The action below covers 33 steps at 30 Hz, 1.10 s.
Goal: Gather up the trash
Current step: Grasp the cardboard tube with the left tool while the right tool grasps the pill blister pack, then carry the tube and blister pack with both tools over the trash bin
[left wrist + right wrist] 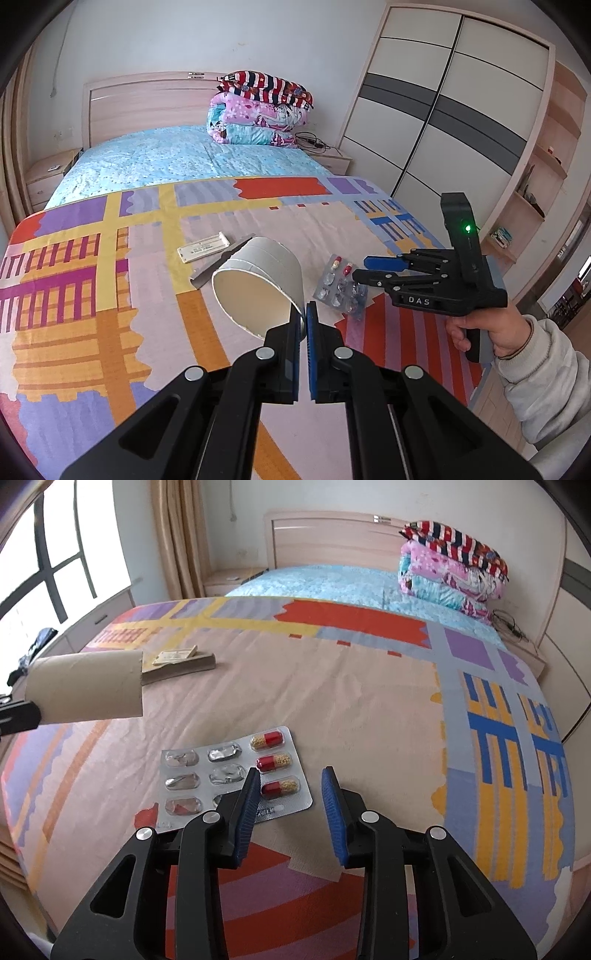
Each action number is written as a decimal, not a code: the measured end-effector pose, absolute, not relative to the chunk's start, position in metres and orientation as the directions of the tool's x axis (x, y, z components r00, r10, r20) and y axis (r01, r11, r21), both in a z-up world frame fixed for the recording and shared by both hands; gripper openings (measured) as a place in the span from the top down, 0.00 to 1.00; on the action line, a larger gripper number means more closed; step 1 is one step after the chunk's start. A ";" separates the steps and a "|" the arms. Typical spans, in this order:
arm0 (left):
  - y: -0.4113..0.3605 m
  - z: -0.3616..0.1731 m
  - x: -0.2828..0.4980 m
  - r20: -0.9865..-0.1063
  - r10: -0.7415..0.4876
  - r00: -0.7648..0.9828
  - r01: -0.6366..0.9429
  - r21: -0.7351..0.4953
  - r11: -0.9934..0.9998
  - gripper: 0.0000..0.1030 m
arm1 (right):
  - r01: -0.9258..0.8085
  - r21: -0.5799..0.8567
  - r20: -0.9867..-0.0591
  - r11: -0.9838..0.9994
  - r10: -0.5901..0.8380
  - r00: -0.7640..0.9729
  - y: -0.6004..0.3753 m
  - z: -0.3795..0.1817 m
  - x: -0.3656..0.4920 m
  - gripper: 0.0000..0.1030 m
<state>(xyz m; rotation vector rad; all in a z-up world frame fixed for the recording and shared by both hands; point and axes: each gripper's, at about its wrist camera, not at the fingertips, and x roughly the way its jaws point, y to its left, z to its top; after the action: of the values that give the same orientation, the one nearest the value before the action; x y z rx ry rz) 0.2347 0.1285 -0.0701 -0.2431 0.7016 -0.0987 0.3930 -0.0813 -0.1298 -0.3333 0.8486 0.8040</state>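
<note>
The left claw (pixel 306 314) grips a paper cup (pixel 258 280) by its rim above the bed (pixel 332 701). The right claw (pixel 290 794) hangs open over the blister pack (pixel 229 771), whose near right corner lies between the jaws, long axis running leftward.

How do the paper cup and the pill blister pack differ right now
The paper cup is held off the bed by its rim in the shut left gripper; the blister pack lies flat on the bedspread. The cup is plain white; the pack is silver with red-and-yellow capsules.
</note>
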 end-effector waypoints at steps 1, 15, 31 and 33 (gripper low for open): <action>0.128 -0.069 0.234 -0.626 -0.170 0.761 0.008 -0.253 0.967 0.97 | -0.746 0.038 -0.772 0.665 0.493 0.400 -0.081 -0.130 0.392 0.67; 0.123 -0.055 0.221 -0.614 -0.153 0.775 0.007 -0.234 0.972 0.97 | -0.762 -0.008 -0.756 0.648 0.495 0.429 -0.086 -0.122 0.373 0.79; 0.088 -0.025 0.169 -0.580 -0.139 0.802 0.034 -0.189 0.981 0.97 | -0.765 -0.051 -0.700 0.642 0.524 0.486 -0.123 -0.075 0.312 0.79; 0.080 -0.023 0.159 -0.577 -0.140 0.805 0.040 -0.183 0.982 0.97 | -0.767 -0.054 -0.692 0.639 0.530 0.490 -0.130 -0.069 0.301 0.79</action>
<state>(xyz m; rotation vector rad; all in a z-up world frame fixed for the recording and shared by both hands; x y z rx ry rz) 0.1587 0.0802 -0.0235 -0.1657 0.6292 -0.0966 0.3007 -0.1303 -0.0689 -0.3819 0.6911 0.8110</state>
